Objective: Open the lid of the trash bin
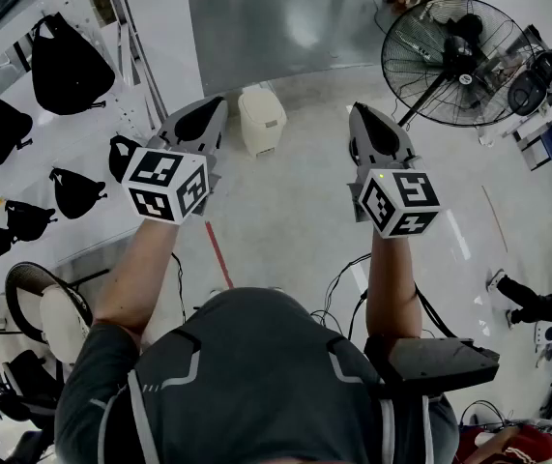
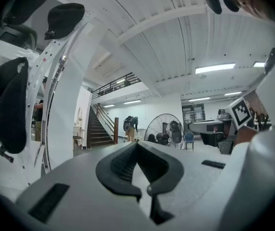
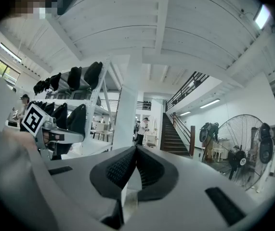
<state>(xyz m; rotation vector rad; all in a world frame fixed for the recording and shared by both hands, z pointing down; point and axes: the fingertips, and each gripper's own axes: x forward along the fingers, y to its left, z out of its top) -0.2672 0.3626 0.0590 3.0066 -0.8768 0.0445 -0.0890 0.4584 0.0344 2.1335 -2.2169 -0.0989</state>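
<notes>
Two grippers out in front, both level. Left hand-held gripper [image 1: 219, 102] w/ jaws closed tip to tip, nothing between. Right hand-held gripper [image 1: 355, 111] the same: pads together, empty.

Only print in sight: black-and-white square markers on the left cube [image 1: 166, 184] and right cube [image 1: 398, 201]. Everything else too small to read, incl. the face of the bin.

Task's trash bin [image 1: 262, 119]: cream, lid down, upright on the floor [image 1: 285, 211] ahead. In head view between the two tips but nearer the left one, touching neither. Just behind it, the edge where pale floor meets a darker grey strip [image 1: 276, 17].

Lt side tight — white rack [image 1: 138, 56] w/ black bags [image 1: 63, 66] right beside the left gripper, one rack leg near the bin.

Rt side looser — big pedestal fan [image 1: 456, 61] beyond the right tip, well apart from the bin.

Bare pale floor in front of the bin and to its rt. Red line [image 1: 219, 256] on the floor under the left arm. Cables [image 1: 343, 278] close by the person's torso. Staircase [image 2: 98, 129] far off in the left gripper view.
</notes>
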